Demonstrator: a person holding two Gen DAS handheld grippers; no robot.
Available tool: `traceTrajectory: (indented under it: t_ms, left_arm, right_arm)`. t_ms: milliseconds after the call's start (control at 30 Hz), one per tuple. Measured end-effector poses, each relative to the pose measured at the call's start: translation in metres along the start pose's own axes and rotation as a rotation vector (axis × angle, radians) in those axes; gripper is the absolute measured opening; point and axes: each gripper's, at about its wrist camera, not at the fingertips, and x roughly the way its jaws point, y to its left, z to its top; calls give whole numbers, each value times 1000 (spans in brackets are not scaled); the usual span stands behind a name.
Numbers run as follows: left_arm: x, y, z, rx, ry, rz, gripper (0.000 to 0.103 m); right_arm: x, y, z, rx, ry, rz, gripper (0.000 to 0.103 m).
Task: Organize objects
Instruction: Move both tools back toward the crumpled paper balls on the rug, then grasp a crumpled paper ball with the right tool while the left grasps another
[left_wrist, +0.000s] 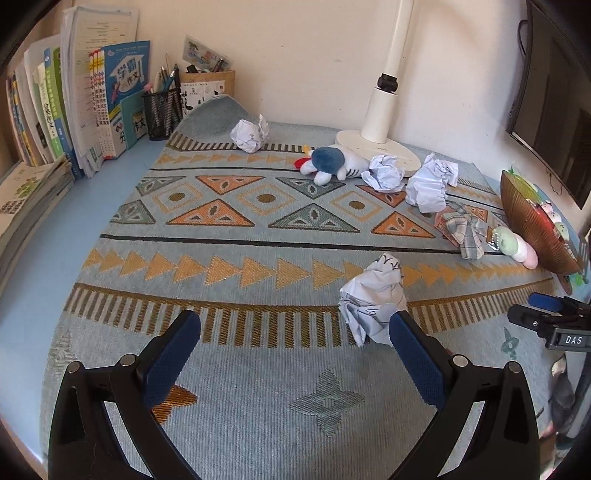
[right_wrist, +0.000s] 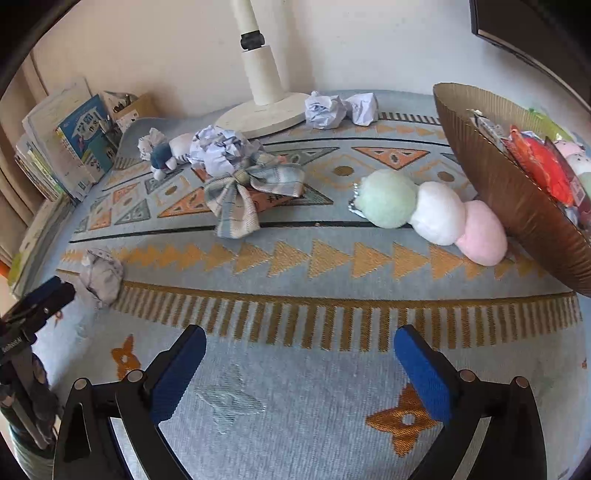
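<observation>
My left gripper (left_wrist: 293, 328) is open and empty over the patterned mat (left_wrist: 240, 229). A crumpled paper ball (left_wrist: 371, 299) lies just past its right fingertip. Other paper balls lie by the lamp base: one at the back (left_wrist: 250, 134), two near the base (left_wrist: 384, 171) (left_wrist: 430, 184). A blue-and-white plush toy (left_wrist: 332, 164), a plaid bow (right_wrist: 243, 188) and a three-ball pompom charm (right_wrist: 432, 212) lie on the mat. My right gripper (right_wrist: 299, 343) is open and empty, short of the pompom. A brown bowl (right_wrist: 509, 199) holds small items.
A white lamp stand (left_wrist: 380, 110) rises at the back. Books (left_wrist: 74, 110), a mesh pen holder (left_wrist: 162, 112) and a box stand at the back left. A dark monitor (left_wrist: 554, 110) hangs at the right.
</observation>
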Motion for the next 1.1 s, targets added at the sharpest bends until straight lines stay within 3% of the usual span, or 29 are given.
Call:
traceTrajectory:
  t_ms: [67, 167, 267, 433, 467, 533, 600, 633, 700, 900, 1000, 1100]
  left_arm:
    - [5, -3, 7, -17, 22, -71, 102]
    - [16, -17, 15, 35, 33, -87, 102]
    - [30, -34, 19, 96, 64, -58, 102]
    - [40, -47, 13, 158, 81, -9, 100]
    - [39, -48, 11, 163, 73, 0, 99]
    - [39, -49, 9, 173, 73, 2, 75]
    - [43, -49, 8, 181, 89, 6, 64]
    - [42, -50, 7, 188, 78, 6, 48]
    - [40, -51, 5, 204, 69, -14, 38]
    - [32, -42, 8, 154, 30, -49, 37]
    - [28, -36, 9, 127, 5, -78, 37]
    - [30, -37, 8, 125, 12, -62, 37]
  right_arm:
    - [-6, 10, 23, -10, -36, -14, 102]
    - [-5, 32, 60, -96, -108, -42, 100]
    - [17, 50, 92, -164, -106, -38, 87]
    - [71, 63, 118, -177, -100, -107, 77]
    - [81, 62, 120, -169, -87, -95, 67]
    - [91, 62, 124, -153, -75, -48, 57]
    - [91, 65, 124, -150, -97, -46, 51]
    - [89, 68, 122, -160, -116, -49, 50]
    - [80, 74, 118, -191, -147, -55, 50]
    - [26, 84, 98, -237, -229, -12, 50]
    - [-6, 79, 72, -250, -246, 29, 50]
    - [-26, 58, 35, -256, -227, 4, 50]
